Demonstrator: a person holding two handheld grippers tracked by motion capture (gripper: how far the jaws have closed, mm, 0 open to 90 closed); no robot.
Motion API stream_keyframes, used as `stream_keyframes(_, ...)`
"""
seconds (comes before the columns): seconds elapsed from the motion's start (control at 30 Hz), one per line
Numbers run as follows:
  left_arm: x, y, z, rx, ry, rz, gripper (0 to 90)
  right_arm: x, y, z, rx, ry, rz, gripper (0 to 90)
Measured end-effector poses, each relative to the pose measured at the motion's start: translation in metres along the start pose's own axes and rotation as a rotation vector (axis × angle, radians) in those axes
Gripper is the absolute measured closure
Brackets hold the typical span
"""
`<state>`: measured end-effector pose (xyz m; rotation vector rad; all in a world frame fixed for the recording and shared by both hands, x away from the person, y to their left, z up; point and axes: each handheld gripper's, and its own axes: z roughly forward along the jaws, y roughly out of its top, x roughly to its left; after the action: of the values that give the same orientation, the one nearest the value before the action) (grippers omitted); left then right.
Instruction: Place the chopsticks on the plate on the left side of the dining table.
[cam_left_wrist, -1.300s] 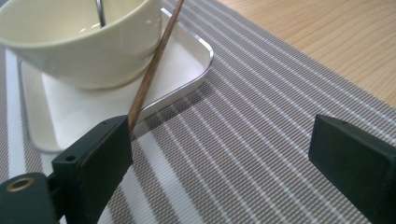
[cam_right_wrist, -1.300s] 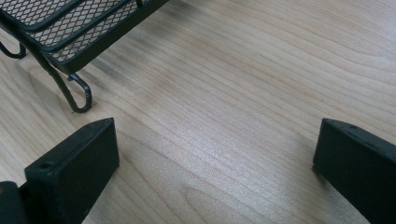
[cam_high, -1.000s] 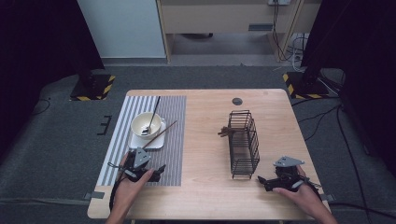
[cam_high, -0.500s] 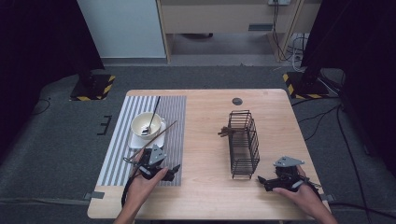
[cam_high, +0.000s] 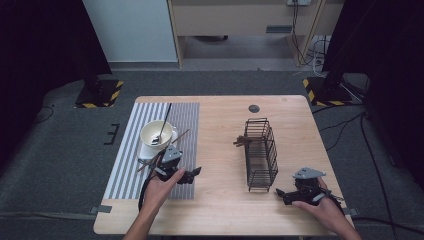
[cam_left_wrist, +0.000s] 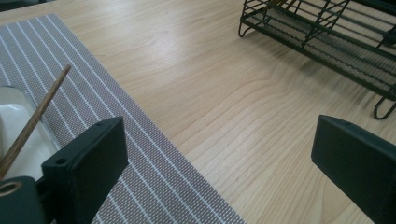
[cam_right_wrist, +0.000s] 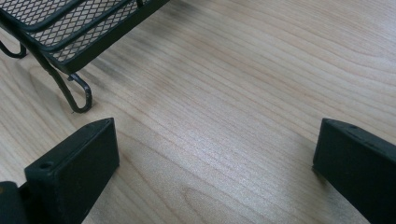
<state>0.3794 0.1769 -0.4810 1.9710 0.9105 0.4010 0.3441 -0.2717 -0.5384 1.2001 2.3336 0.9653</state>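
While the left gripper (cam_high: 192, 173) sits over the near edge of the striped mat (cam_high: 125, 170), its jaws are spread wide with nothing between them; the left gripper view shows bare wood and mat between the two jaws. Right gripper (cam_high: 281, 194) same story: jaws wide apart, empty, parked on the table (cam_high: 220, 210) just by the near foot of the wire rack (cam_high: 262, 155).

The thing in play looks like the loose chopstick (cam_left_wrist: 32, 122): it leans across the white dish (cam_left_wrist: 18, 140) beside the bowl (cam_high: 156, 135), just left of the left jaw, not between the jaws. A spoon (cam_high: 162, 127) stands in the bowl. Some wooden sticks (cam_high: 245, 141) already lie in the rack.

Risks, my read:
- Left gripper points towards the rack, away from the chopstick. Closing now grabs air.
- Chopstick rests propped on the dish rim; a jaw bump while swinging back could roll it off or tip it.
- Thin round stick, flat pads: an off-centre pinch may let it pivot or slip in transit.
- Bowl and spoon are close by; a wide sweep could knock them.

Versus a second ago: left gripper was farther left on the mat, nearer the dish; it has shifted right and rotated towards the table centre. Right gripper unchanged. Bowl, rack, chopstick in the same places.
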Motion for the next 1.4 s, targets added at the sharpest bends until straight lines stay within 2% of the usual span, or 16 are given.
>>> stream_keyframes(0.1, -0.003, 0.004, 0.002, -0.01, 0.004, 0.016, 3.4, 0.0, 0.0, 0.0, -0.001, 0.0, 0.002, 0.2)
stream_keyframes(0.23, -0.009, 0.006, 0.006, 0.003, 0.045, 0.024, 5.5, 0.0, 0.0, 0.0, 0.0, 0.0, 0.0, 0.2)
stream_keyframes(0.33, -0.012, 0.009, 0.008, -0.003, 0.054, 0.043, 5.8, 0.0, 0.0, 0.0, -0.001, -0.001, 0.003, 0.2)
stream_keyframes(0.43, -0.014, 0.012, 0.008, -0.014, 0.035, 0.052, 5.9, 0.0, 0.0, 0.0, -0.001, -0.001, 0.003, 0.2)
stream_keyframes(0.53, -0.015, 0.015, 0.008, -0.033, -0.017, 0.047, 6.8, 0.0, 0.0, 0.0, -0.001, -0.002, 0.003, 0.2)
stream_keyframes(0.63, -0.018, 0.018, 0.01, -0.01, -0.015, 0.071, 7.7, 0.0, 0.0, 0.0, -0.001, -0.002, 0.005, 0.2)
stream_keyframes(0.73, -0.02, 0.021, 0.013, -0.025, -0.014, 0.063, 8.0, 0.0, 0.0, 0.0, -0.001, -0.002, 0.006, 0.2)
stream_keyframes(0.8, -0.02, 0.022, 0.015, -0.042, 0.003, 0.057, 8.0, 0.0, 0.0, 0.0, -0.001, -0.002, 0.005, 0.2)
stream_keyframes(1.03, -0.03, 0.033, 0.022, -0.072, 0.017, 0.077, 8.6, 0.0, 0.0, 0.0, -0.001, -0.002, 0.004, 0.2)
stream_keyframes(1.13, -0.037, 0.039, 0.024, -0.081, 0.002, 0.07, 9.0, 0.0, 0.0, 0.0, -0.002, -0.002, 0.003, 0.2)
stream_keyframes(1.27, -0.042, 0.048, 0.027, -0.084, -0.02, 0.013, 12.2, 0.0, 0.0, 0.0, -0.002, -0.002, 0.004, 0.2)
stream_keyframes(1.4, -0.047, 0.055, 0.028, -0.093, -0.028, 0.023, 15.6, 0.0, 0.0, 0.0, -0.001, -0.001, 0.004, 0.2)
